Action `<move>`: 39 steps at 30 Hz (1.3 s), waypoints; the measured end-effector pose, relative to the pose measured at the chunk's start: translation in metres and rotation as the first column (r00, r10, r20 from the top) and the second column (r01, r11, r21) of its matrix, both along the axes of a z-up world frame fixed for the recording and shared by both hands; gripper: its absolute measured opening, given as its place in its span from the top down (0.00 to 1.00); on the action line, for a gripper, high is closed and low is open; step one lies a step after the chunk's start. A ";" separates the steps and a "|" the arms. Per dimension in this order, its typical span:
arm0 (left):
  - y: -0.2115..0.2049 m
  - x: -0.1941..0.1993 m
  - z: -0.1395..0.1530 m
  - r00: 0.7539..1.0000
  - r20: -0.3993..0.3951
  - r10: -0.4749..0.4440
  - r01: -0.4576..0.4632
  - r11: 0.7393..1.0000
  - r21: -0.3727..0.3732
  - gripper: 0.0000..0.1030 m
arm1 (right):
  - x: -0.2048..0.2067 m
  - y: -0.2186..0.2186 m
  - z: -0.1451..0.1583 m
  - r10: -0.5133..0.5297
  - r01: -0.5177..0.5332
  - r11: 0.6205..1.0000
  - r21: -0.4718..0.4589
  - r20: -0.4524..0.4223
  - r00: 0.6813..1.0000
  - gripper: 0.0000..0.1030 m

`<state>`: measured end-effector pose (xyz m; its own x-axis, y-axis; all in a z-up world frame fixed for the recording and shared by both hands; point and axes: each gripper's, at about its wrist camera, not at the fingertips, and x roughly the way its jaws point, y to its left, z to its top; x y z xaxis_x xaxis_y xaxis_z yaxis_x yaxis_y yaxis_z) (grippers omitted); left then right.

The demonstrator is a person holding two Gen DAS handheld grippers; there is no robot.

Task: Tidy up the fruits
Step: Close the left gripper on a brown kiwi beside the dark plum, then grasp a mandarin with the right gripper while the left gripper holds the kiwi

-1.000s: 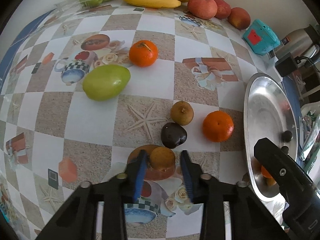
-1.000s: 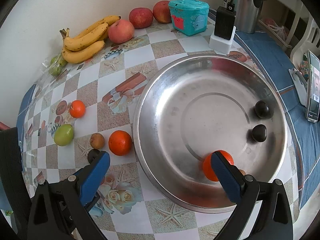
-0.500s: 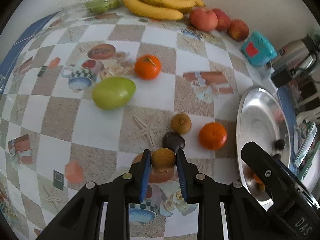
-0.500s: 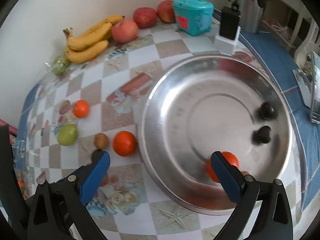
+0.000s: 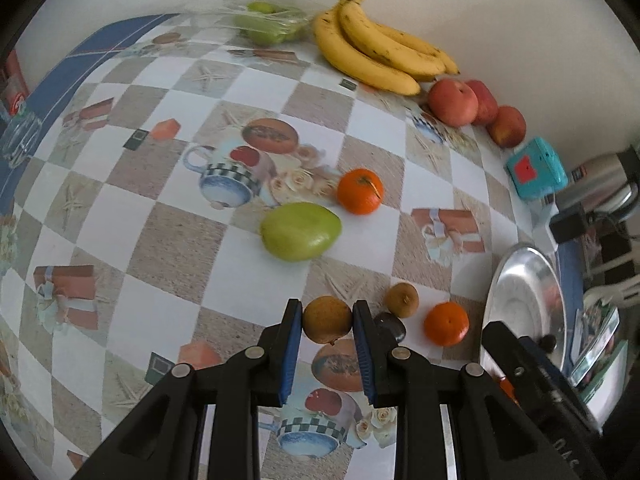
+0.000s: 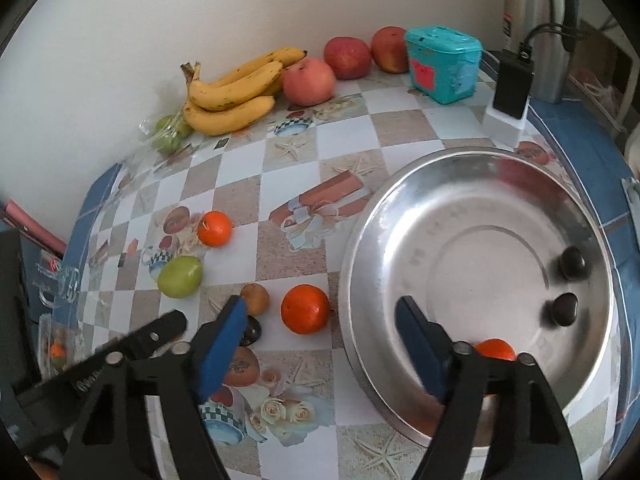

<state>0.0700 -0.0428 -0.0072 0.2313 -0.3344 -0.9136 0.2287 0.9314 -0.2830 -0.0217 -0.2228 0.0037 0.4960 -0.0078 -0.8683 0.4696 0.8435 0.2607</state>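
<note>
Brown fruit [image 5: 327, 319] now lifted between left hand-held gripper [image 5: 327, 320] pads

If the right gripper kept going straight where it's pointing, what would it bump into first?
Probably the near rim of the metal bowl, which lies between its closing jaws; nothing is held between them. The right gripper hangs above it, so depth is unclear.
</note>
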 end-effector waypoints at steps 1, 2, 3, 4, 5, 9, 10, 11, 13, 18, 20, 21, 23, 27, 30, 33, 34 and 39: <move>0.003 0.002 0.000 1.000 -0.002 0.010 -0.010 1.000 -0.005 0.73 | 0.002 0.001 -0.001 0.009 -0.009 1.000 0.003 0.002 1.000 0.30; 0.003 0.002 0.000 1.000 -0.003 0.015 -0.015 1.000 -0.008 0.73 | 0.003 0.002 -0.002 0.018 -0.018 1.000 0.009 0.005 1.000 0.34; 0.005 0.003 0.000 1.000 -0.005 0.020 -0.020 1.000 -0.011 0.73 | 0.005 0.003 -0.002 0.024 -0.025 1.000 0.010 0.008 1.000 0.39; 0.007 0.004 0.000 1.000 -0.008 0.027 -0.027 1.000 -0.015 0.73 | 0.006 0.005 -0.003 0.032 -0.033 0.999 0.008 0.010 0.999 0.40; 0.008 0.004 0.000 0.999 -0.010 0.032 -0.032 0.999 -0.019 0.73 | 0.009 0.006 -0.004 0.046 -0.046 0.999 0.006 0.009 0.999 0.40; 0.011 0.006 0.001 0.999 -0.014 0.044 -0.045 0.998 -0.032 0.73 | 0.016 0.013 -0.008 0.095 -0.095 0.996 0.000 0.003 0.996 0.52; 0.011 0.006 0.002 0.999 -0.014 0.046 -0.047 0.998 -0.034 0.73 | 0.018 0.015 -0.009 0.102 -0.102 0.995 -0.006 -0.004 0.995 0.52; 0.012 0.006 0.002 0.999 -0.014 0.048 -0.048 0.998 -0.036 0.73 | 0.019 0.017 -0.010 0.110 -0.110 0.994 -0.014 -0.007 0.994 0.53; 0.012 0.006 0.002 0.999 -0.014 0.048 -0.048 0.998 -0.036 0.73 | 0.020 0.020 -0.011 0.119 -0.120 0.992 -0.031 -0.016 0.993 0.53; 0.010 0.005 0.002 0.999 -0.013 0.042 -0.042 0.998 -0.035 0.73 | 0.025 0.023 -0.020 0.130 -0.135 0.988 -0.071 -0.067 0.989 0.57; 0.010 0.005 0.002 0.999 -0.014 0.043 -0.043 0.998 -0.037 0.73 | 0.027 0.025 -0.023 0.135 -0.143 0.985 -0.091 -0.088 0.987 0.59; 0.011 0.005 0.003 0.999 -0.015 0.044 -0.044 0.998 -0.038 0.73 | 0.028 0.027 -0.025 0.138 -0.148 0.984 -0.101 -0.095 0.986 0.59; 0.011 0.005 0.003 0.999 -0.014 0.043 -0.044 0.998 -0.038 0.73 | 0.029 0.030 -0.026 0.142 -0.156 0.979 -0.128 -0.112 0.983 0.60; 0.010 0.005 0.003 0.999 -0.012 0.041 -0.041 0.998 -0.038 0.73 | 0.033 0.041 -0.029 0.161 -0.192 0.960 -0.204 -0.161 0.974 0.60; 0.010 0.005 0.003 0.999 -0.012 0.040 -0.041 0.999 -0.036 0.73 | 0.035 0.047 -0.032 0.171 -0.218 0.944 -0.248 -0.196 0.966 0.60; 0.010 0.005 0.003 0.999 -0.011 0.041 -0.041 0.999 -0.036 0.73 | 0.037 0.052 -0.035 0.178 -0.238 0.930 -0.280 -0.223 0.958 0.60; 0.010 0.005 0.003 0.999 -0.011 0.040 -0.041 0.999 -0.036 0.73 | 0.037 0.053 -0.037 0.179 -0.243 0.927 -0.286 -0.231 0.956 0.60; 0.010 0.005 0.003 0.999 -0.012 0.042 -0.042 0.998 -0.036 0.73 | 0.038 0.055 -0.039 0.183 -0.255 0.919 -0.299 -0.250 0.951 0.63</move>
<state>0.0751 -0.0325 -0.0042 0.2353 -0.3580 -0.9036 0.1863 0.9291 -0.3196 0.0166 -0.1677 -0.0358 0.3214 -0.2190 -0.9213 0.2769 0.9521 -0.1298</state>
